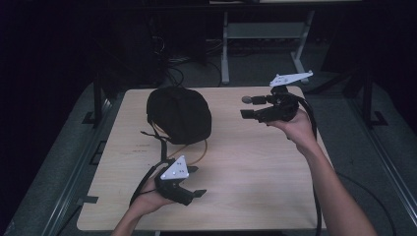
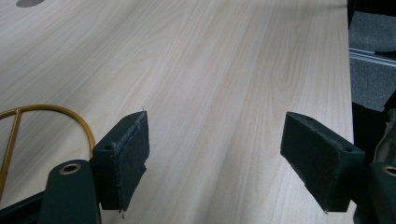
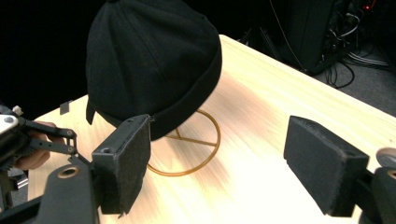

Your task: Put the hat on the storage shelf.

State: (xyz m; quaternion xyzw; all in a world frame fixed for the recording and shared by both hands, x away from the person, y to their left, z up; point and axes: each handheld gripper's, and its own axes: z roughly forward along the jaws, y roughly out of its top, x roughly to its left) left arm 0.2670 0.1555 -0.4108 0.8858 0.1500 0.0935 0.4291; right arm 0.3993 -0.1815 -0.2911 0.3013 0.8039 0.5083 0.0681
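Sitting on a thin gold wire stand with a round base ring (image 3: 184, 154), the soft black fabric cap (image 1: 179, 114) occupies the far-left part of the pale wooden table (image 1: 255, 167) — light, limp cloth that should crumple under any squeeze, so the stitched lower band at its rim looks the best place to pinch, lifting straight up so the flimsy stand does not tip. From the right gripper view the dome stands upright, crown up and opening down; I cannot tell which way any brim faces, though a short strap or tab hangs at the side nearer the person. The cap is roughly round, with no clear long axis. The right gripper (image 1: 253, 108), held above the far-right of the table, points across toward the cap with its jaws spread wide and nothing between them. The left gripper (image 1: 194, 189) hangs near the front edge, well apart from the cap — jaws likewise wide and empty
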